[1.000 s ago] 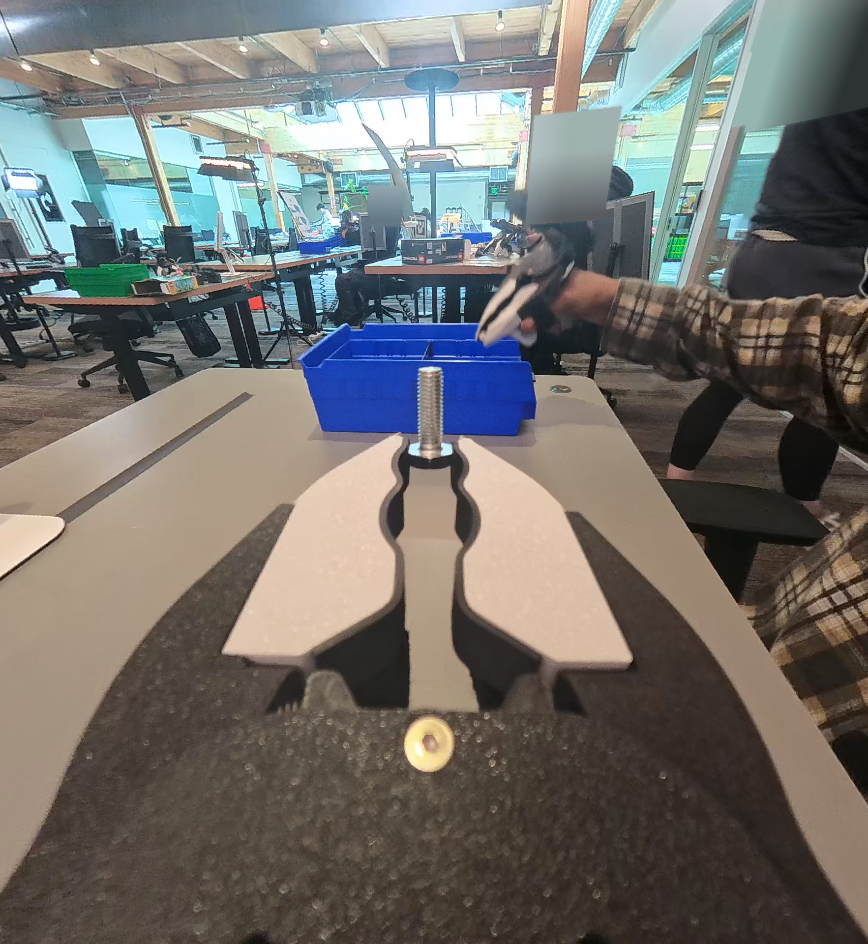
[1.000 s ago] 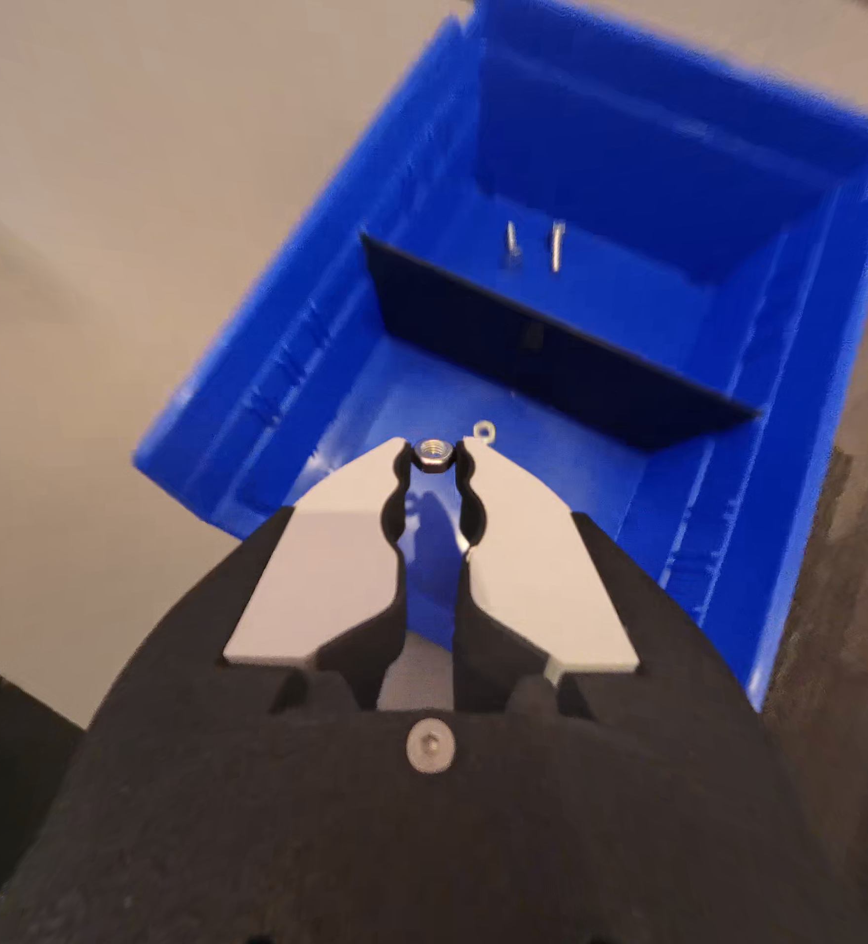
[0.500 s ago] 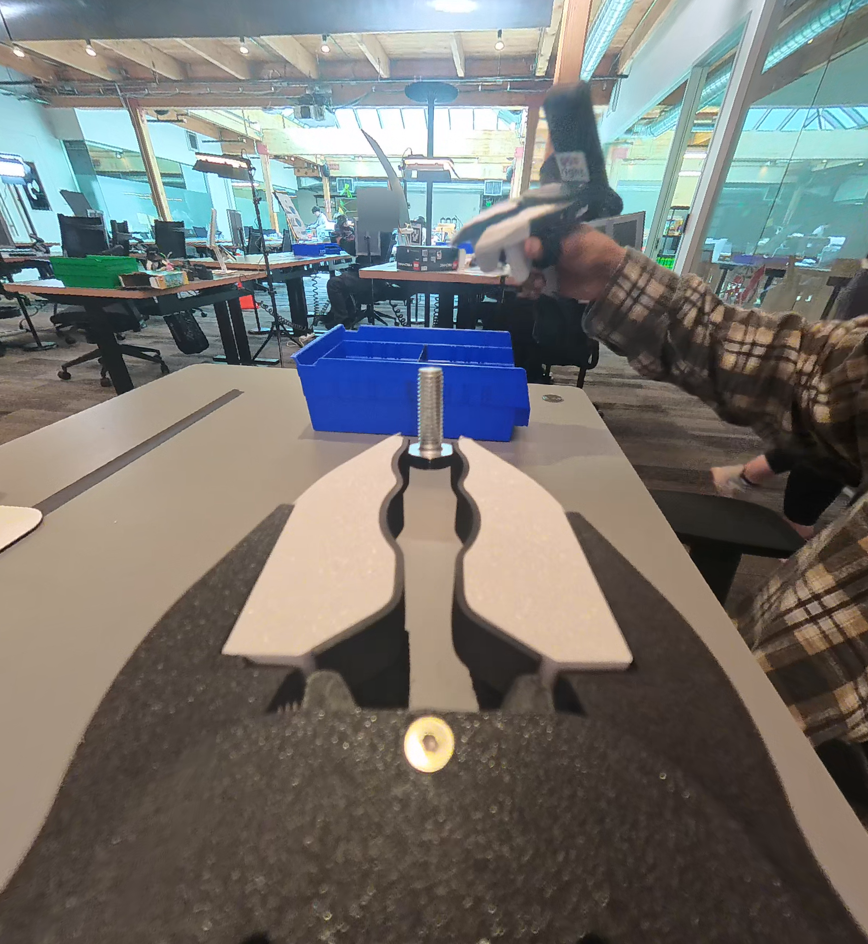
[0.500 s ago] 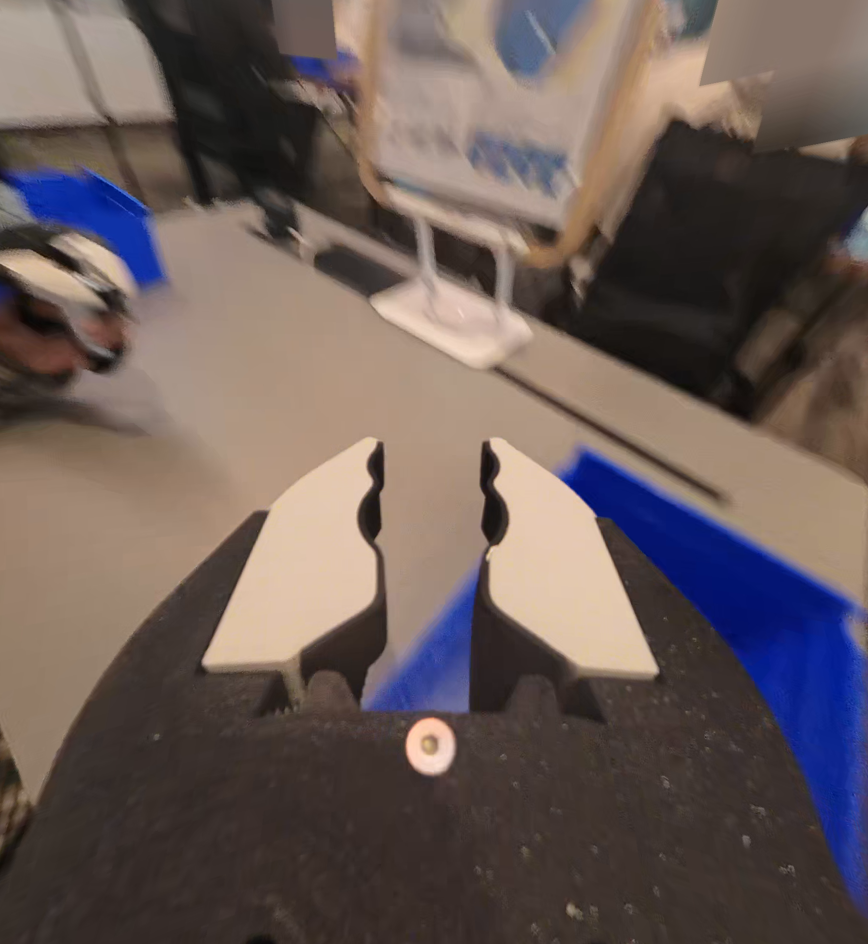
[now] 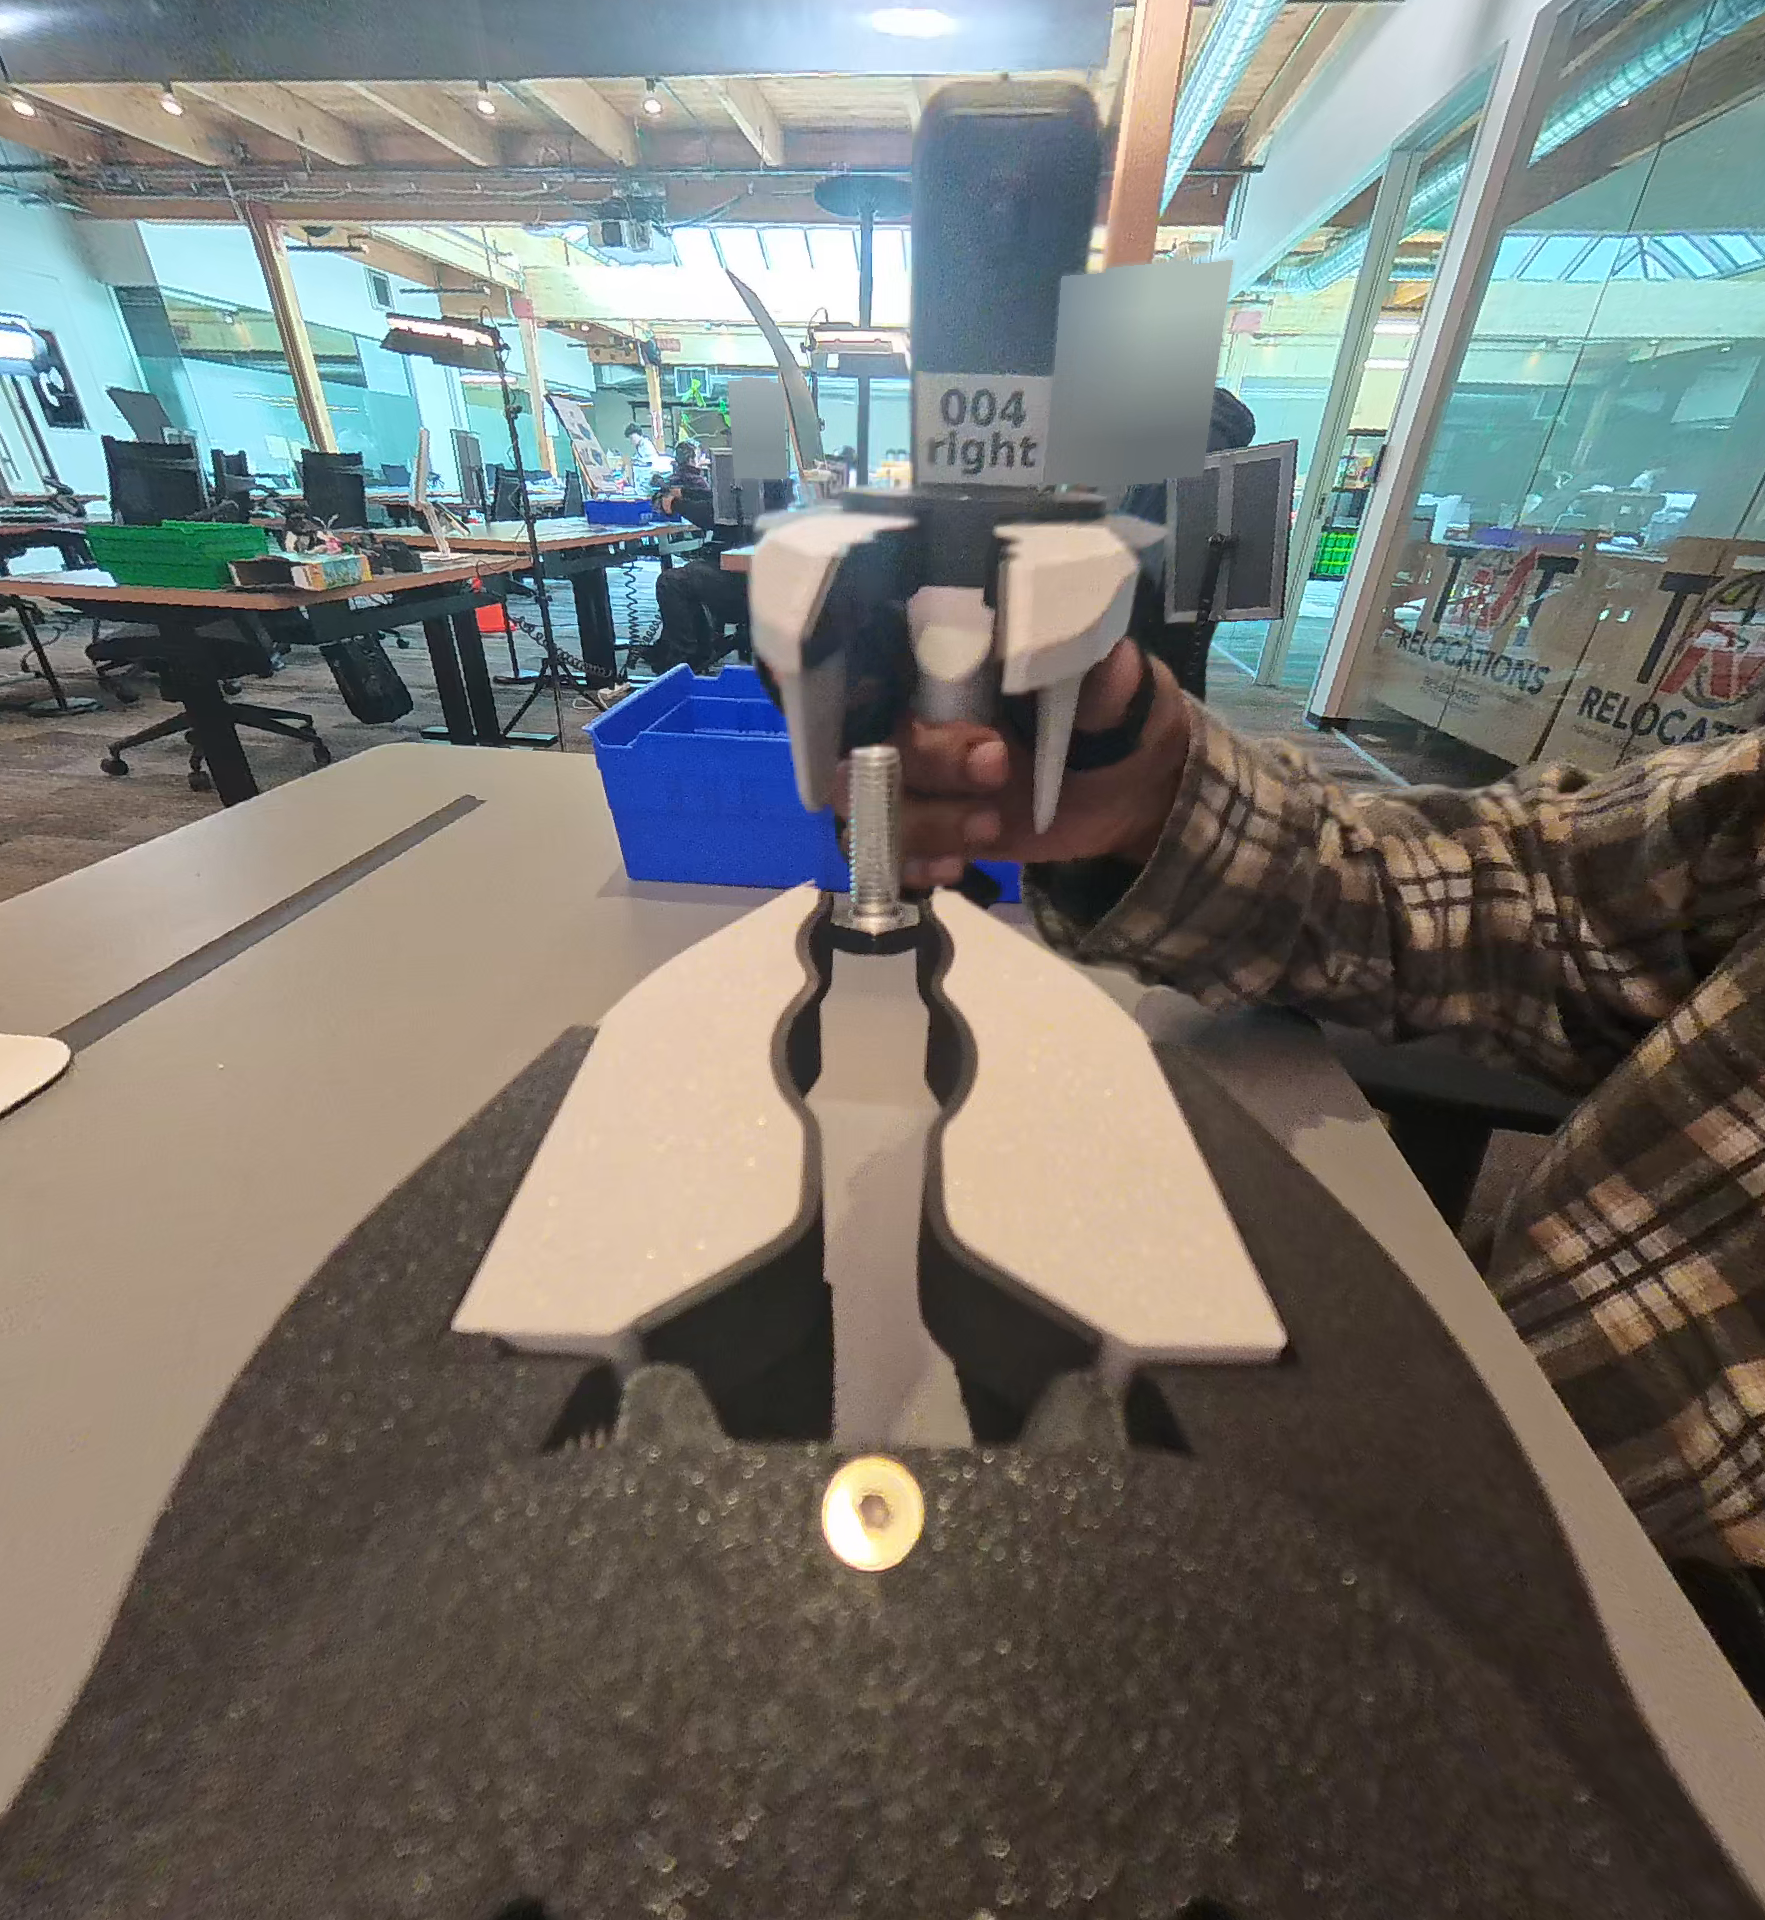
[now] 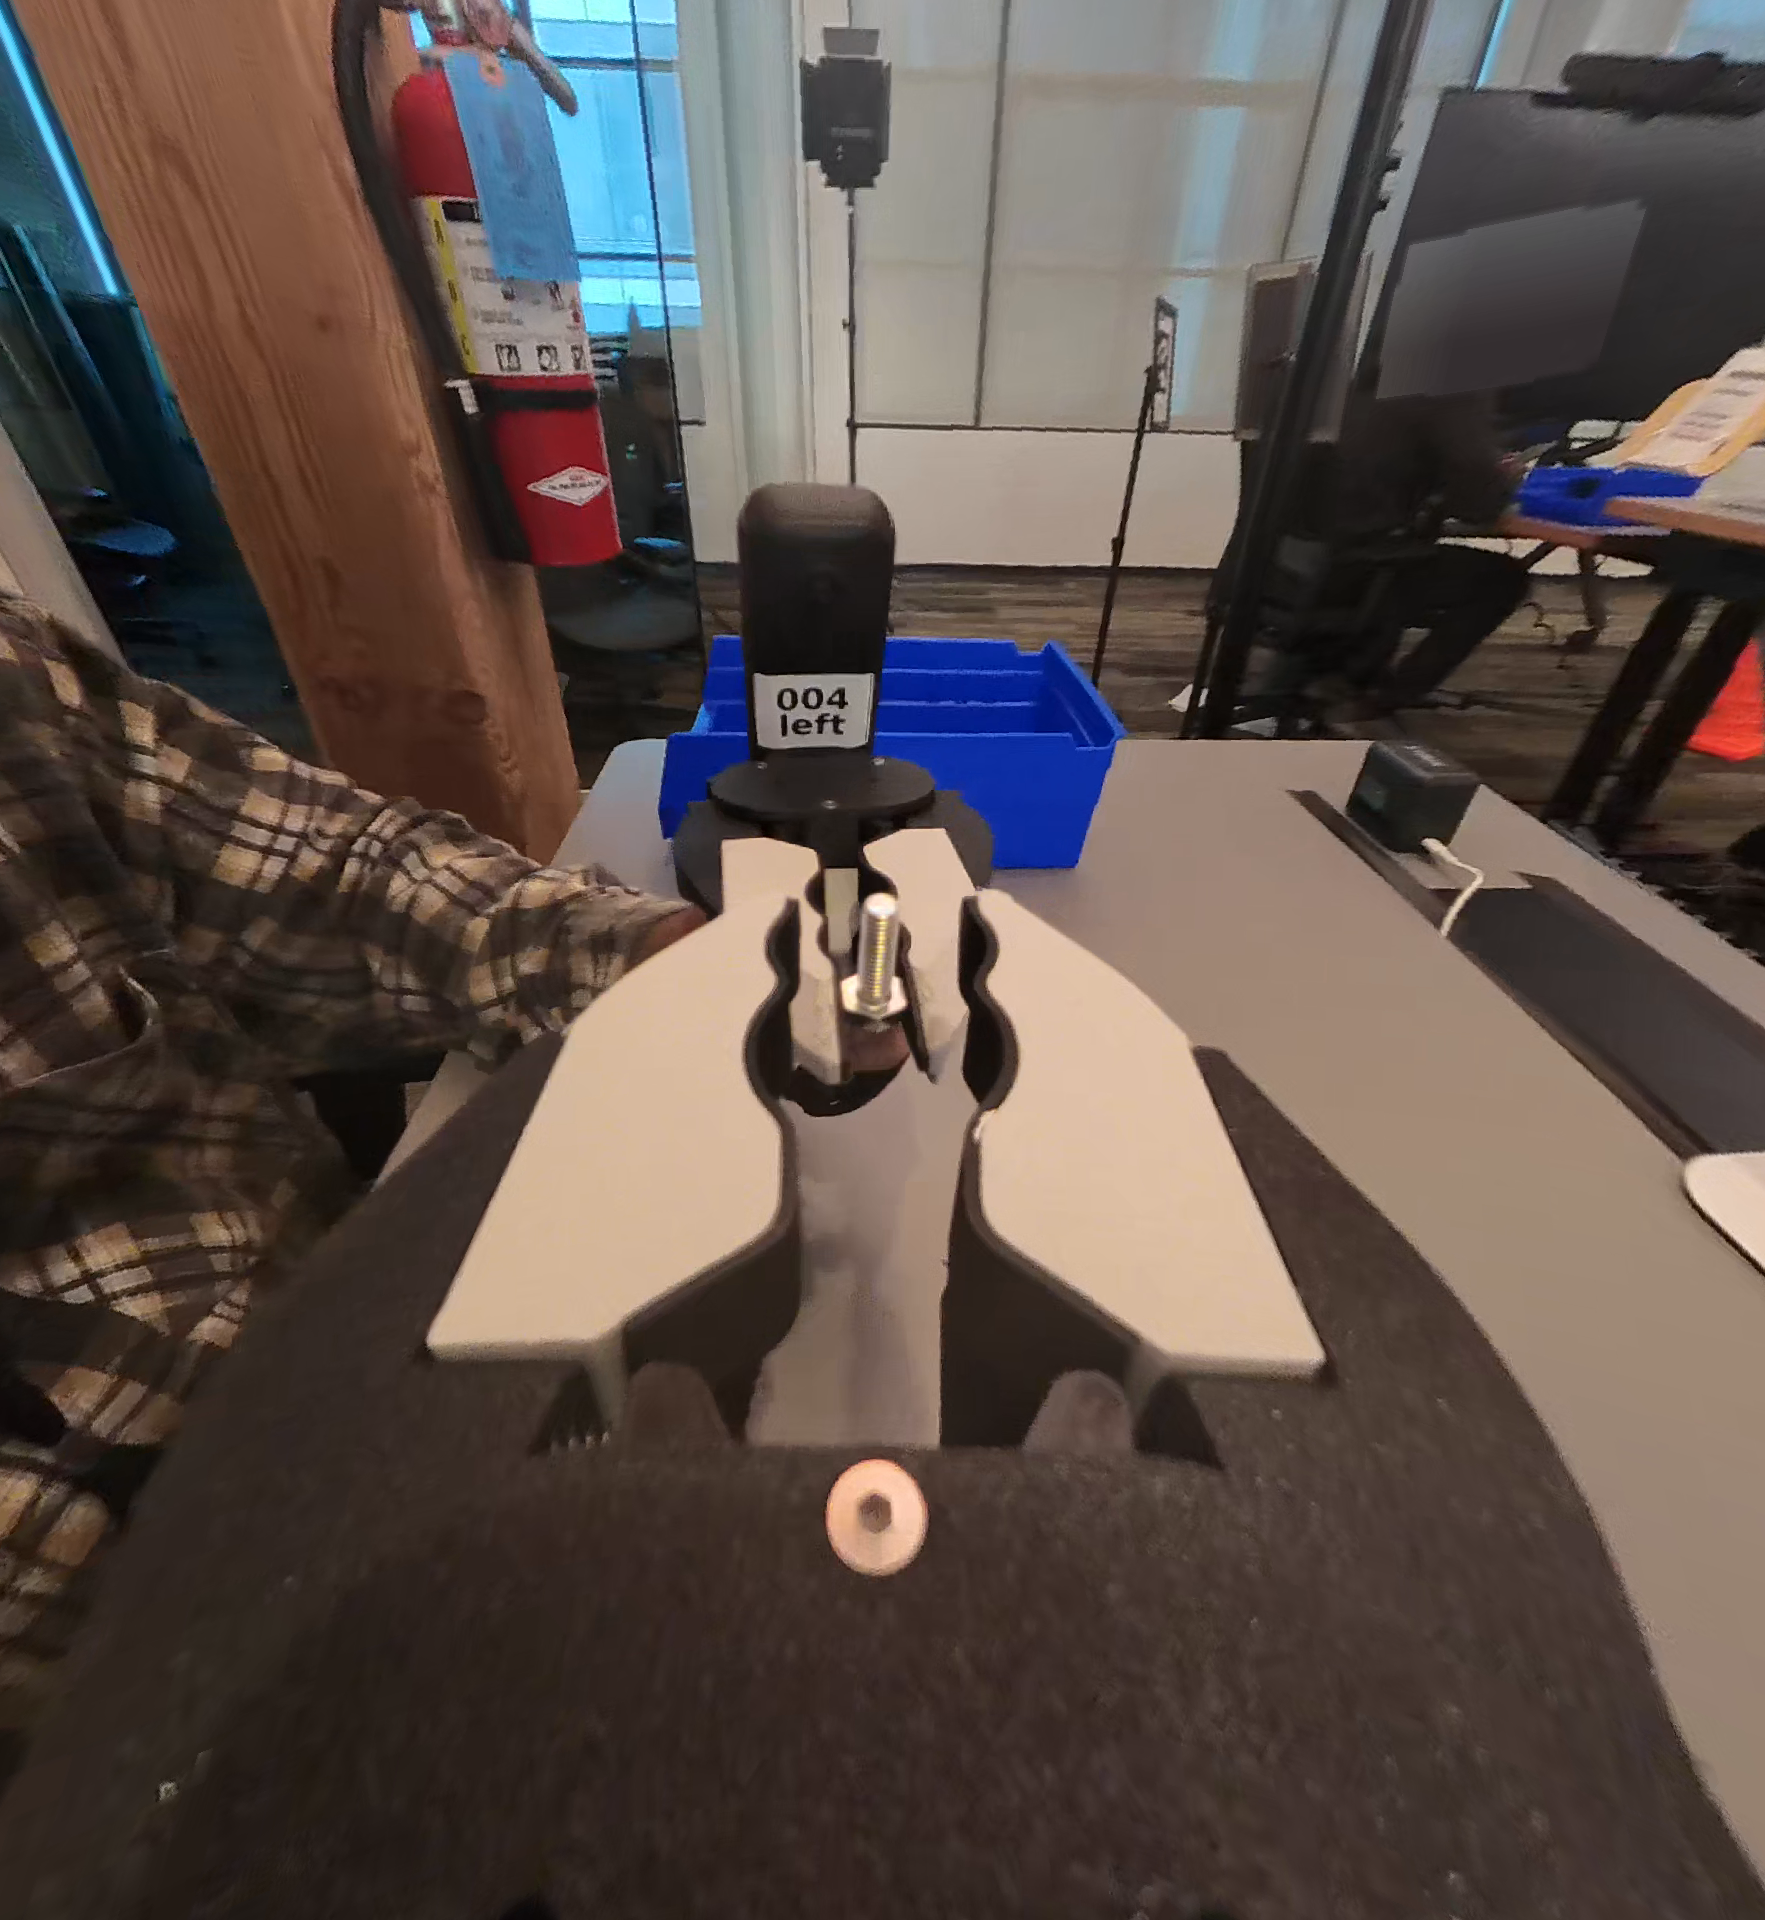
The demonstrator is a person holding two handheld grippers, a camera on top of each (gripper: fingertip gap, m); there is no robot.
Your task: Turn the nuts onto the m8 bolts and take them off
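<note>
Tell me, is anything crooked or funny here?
Nothing is spilled or broken. The bolt stands straight in the shut left gripper. Only oddity: the right gripper faces it open and empty, with no nut to turn.

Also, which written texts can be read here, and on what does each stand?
I do not copy writing; these bear it:
White label, right hand-held gripper: readable.
White label, left hand-held gripper: readable.
Fire extinguisher stickers: too small.
Cardboard boxes: partly readable.
</note>
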